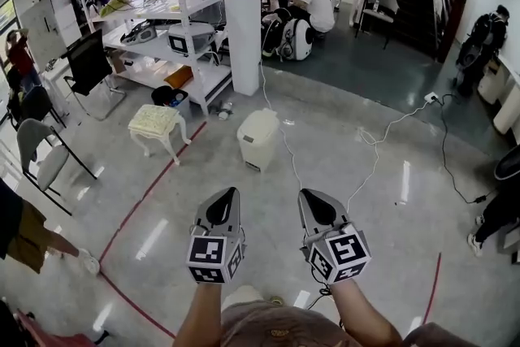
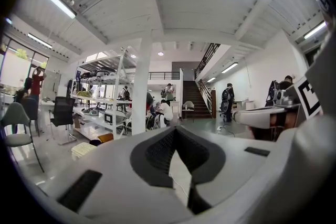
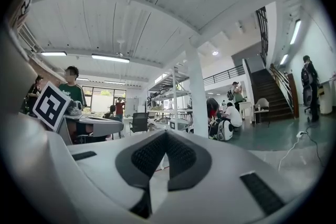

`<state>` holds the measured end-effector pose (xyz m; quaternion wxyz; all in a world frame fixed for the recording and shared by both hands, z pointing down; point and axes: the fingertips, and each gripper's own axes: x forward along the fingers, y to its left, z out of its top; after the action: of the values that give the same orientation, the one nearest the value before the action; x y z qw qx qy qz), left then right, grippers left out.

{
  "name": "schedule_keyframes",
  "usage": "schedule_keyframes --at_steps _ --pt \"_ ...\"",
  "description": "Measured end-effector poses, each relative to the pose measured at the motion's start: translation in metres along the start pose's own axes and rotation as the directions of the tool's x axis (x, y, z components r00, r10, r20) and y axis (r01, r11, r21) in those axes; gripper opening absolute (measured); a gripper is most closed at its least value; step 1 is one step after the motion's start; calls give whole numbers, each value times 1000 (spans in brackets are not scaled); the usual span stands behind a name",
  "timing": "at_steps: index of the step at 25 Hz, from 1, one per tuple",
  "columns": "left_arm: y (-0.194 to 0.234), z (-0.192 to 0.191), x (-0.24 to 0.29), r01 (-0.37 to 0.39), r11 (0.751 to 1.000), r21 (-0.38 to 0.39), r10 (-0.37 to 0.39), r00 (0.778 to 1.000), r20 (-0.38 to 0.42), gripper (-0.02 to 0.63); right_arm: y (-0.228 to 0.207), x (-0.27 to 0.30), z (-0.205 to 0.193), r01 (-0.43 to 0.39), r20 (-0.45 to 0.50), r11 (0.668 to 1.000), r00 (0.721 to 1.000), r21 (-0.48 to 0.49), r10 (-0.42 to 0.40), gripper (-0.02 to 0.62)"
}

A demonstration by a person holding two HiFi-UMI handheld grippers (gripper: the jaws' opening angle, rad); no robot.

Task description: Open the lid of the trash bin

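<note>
The trash bin (image 1: 258, 138) is a small white bin with its lid down. It stands on the grey floor ahead of me, just in front of a white pillar (image 1: 242, 12). My left gripper (image 1: 227, 195) and right gripper (image 1: 309, 195) are held side by side at waist height, well short of the bin and pointing toward it. Both are shut and hold nothing. In the left gripper view the left gripper (image 2: 176, 131) has its black pads meeting at the tip. The right gripper (image 3: 166, 134) looks the same in its own view. The jaws hide the bin in both gripper views.
A white stool with a cushion (image 1: 154, 122) stands left of the bin, beside a black bucket (image 1: 171, 97). A white cable (image 1: 366, 158) runs across the floor right of the bin, and a red floor line (image 1: 154, 183) to its left. Shelves (image 1: 162, 20), chairs (image 1: 45, 154) and people (image 1: 313, 4) lie beyond.
</note>
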<state>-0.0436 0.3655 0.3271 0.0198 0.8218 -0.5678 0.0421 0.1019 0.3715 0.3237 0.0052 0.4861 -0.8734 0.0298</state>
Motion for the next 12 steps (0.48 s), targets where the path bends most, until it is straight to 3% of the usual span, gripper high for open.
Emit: schedule_keyframes --at_steps 12 --pt "19 -1 37 6 1000 1 -6 1000 -1 -6 -16 39 -7 -5 -6 1000 1000 8 5 29"
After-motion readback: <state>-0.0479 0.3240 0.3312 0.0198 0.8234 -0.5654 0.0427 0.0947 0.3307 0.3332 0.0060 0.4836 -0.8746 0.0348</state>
